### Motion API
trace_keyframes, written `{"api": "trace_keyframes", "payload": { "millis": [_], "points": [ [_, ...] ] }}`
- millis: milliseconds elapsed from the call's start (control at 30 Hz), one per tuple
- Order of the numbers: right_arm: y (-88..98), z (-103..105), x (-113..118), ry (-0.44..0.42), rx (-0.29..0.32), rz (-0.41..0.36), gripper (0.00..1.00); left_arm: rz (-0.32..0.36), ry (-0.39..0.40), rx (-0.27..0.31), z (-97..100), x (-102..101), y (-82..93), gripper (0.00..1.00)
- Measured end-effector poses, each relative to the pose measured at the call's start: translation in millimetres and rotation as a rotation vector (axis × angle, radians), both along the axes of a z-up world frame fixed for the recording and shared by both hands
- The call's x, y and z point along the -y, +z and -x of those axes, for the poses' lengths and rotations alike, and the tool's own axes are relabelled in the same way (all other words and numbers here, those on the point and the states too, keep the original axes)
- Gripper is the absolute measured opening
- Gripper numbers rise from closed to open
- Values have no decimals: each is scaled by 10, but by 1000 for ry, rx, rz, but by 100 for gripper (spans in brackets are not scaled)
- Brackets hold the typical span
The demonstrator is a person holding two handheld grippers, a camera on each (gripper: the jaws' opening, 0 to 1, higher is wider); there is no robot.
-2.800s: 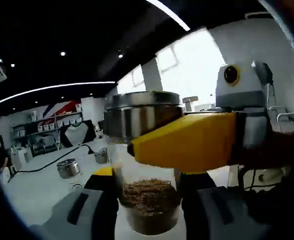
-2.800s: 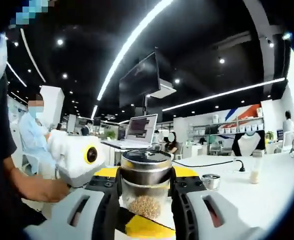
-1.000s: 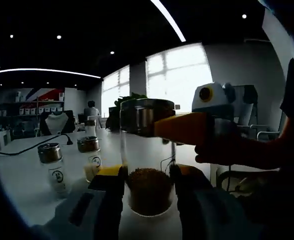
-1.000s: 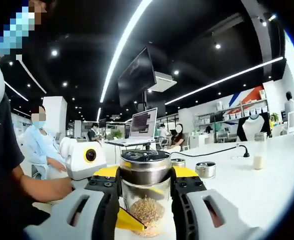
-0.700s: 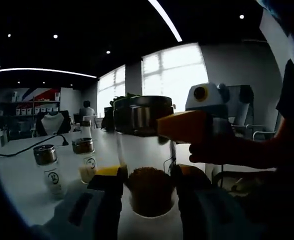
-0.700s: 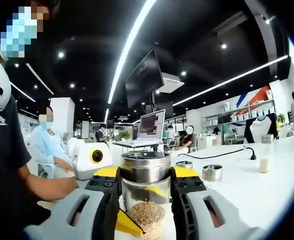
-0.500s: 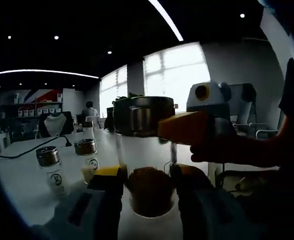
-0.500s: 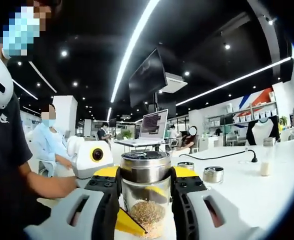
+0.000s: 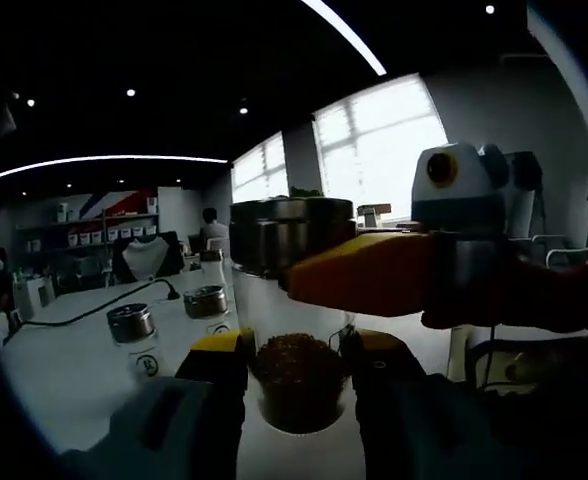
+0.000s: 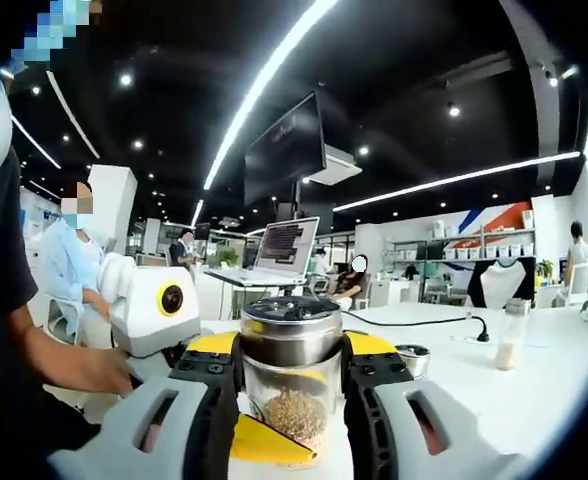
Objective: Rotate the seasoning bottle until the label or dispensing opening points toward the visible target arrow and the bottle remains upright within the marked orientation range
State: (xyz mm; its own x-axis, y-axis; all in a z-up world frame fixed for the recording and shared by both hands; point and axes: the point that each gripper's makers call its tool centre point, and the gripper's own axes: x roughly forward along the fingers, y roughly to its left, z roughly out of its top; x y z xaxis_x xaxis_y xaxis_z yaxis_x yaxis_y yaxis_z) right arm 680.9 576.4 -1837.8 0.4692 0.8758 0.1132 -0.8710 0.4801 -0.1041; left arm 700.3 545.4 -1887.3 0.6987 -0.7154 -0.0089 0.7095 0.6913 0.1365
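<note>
You are holding one seasoning bottle (image 9: 292, 300) between two grippers. In the left gripper view, the left gripper (image 9: 296, 372) is closing its two jaws on the lower glass body, where the brown granules sit; the bottle is standing upright above the white table (image 9: 64, 375). The right gripper (image 9: 369, 275) is reaching in from the right, its yellow jaw lying against the bottle just under the steel cap.

In the right gripper view, the right gripper (image 10: 292, 362) is clamping the same seasoning bottle (image 10: 290, 370) at the steel cap, one jaw on each side. The left gripper (image 10: 264, 440) is showing low in that view as a yellow tip at the bottle's base, with your hand (image 10: 94, 365) behind it.

Count three spare bottles (image 9: 134, 335) in the left gripper view, all standing on the table to the left, well apart from the held one. One black cable (image 9: 94, 310) is running across the table behind them.

In the right gripper view, one laptop (image 10: 274, 255) is sitting open beyond the bottle, and one dark monitor (image 10: 284, 150) is hanging above it. Long light strips (image 10: 274, 80) are crossing the dark ceiling. Large windows (image 9: 379, 150) are lighting the far wall in the left gripper view
</note>
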Motion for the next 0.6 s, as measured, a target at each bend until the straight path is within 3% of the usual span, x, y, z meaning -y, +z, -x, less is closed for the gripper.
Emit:
{"api": "trace_keyframes", "payload": {
  "millis": [333, 500, 600],
  "points": [
    [-39, -33, 18, -28, -16, 19, 37, -26, -2, -2, -14, -7, -35, 43],
    [-5, -37, 86, -14, -43, -21, 36, 28, -66, -8, 22, 32, 8, 43],
    [-2, -51, 84, -6, -48, -22, 36, 18, -68, -4, 20, 45, 2, 44]
  ]
}}
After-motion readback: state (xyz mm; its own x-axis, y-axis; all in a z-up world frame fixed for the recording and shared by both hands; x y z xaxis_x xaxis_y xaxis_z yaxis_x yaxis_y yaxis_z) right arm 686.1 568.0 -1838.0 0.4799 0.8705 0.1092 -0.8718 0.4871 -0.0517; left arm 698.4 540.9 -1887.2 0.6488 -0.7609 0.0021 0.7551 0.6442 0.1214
